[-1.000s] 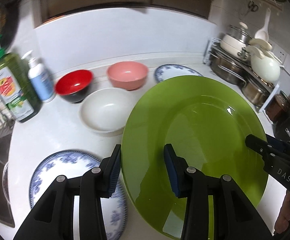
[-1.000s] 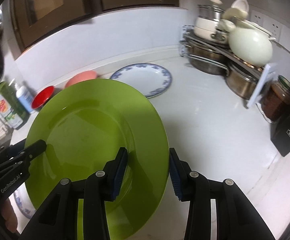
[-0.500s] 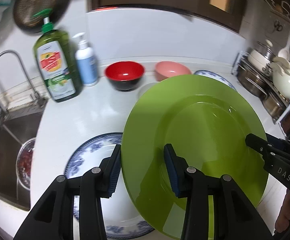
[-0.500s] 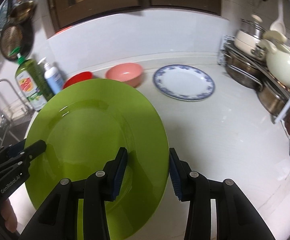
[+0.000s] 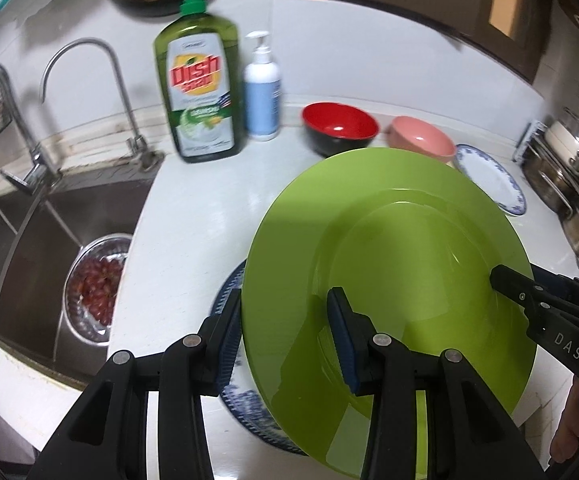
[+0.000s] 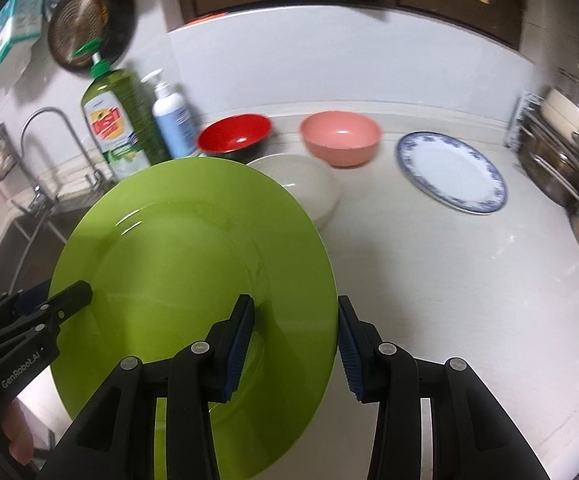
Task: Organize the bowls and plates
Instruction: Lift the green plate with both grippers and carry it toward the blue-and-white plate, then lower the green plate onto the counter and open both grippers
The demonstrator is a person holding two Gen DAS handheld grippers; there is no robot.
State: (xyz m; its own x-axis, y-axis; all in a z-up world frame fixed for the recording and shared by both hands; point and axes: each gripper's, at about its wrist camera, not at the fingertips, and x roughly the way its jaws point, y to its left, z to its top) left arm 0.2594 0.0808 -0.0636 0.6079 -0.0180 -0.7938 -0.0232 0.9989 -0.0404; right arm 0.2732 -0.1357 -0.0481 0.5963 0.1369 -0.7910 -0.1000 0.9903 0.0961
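Note:
A large green plate (image 5: 401, 264) is held between both grippers above the counter. My left gripper (image 5: 285, 340) is shut on its left rim, and my right gripper (image 6: 295, 340) is shut on its right rim (image 6: 193, 280). Under the green plate lies a blue-patterned plate (image 5: 245, 404), mostly hidden. A second blue-patterned plate (image 6: 451, 170) lies at the back right. A red bowl (image 6: 235, 134), a pink bowl (image 6: 341, 136) and a white bowl (image 6: 309, 184) stand along the back.
A green dish soap bottle (image 5: 197, 84) and a white pump bottle (image 5: 262, 92) stand near the wall. A sink (image 5: 29, 248) holds a metal colander of red fruit (image 5: 97, 280). A rack of pots (image 6: 569, 168) stands on the right.
Both grippers have carried the green plate to the left, toward the sink. It now covers most of the near blue-patterned plate. The white bowl has come into the right wrist view.

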